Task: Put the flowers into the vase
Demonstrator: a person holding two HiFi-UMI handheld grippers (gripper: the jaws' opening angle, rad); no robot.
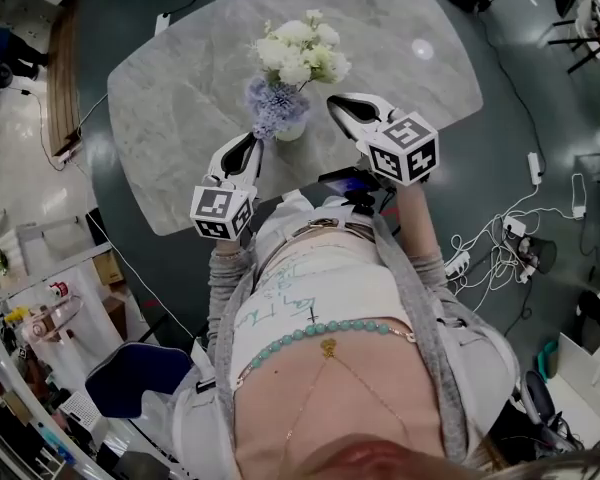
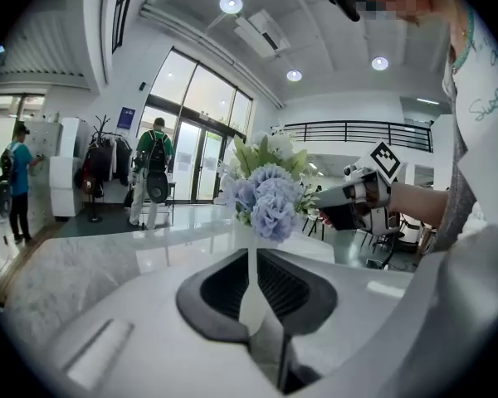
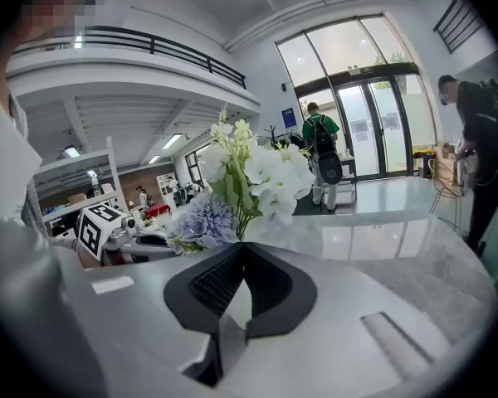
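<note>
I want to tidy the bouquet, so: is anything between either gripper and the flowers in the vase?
Nothing visible. Only bare marble table lies between the left gripper, the right gripper and the flowers, which stand in the vase. Both grippers are shut and empty.

Bright daylight, fisheye edges, dark corners
</note>
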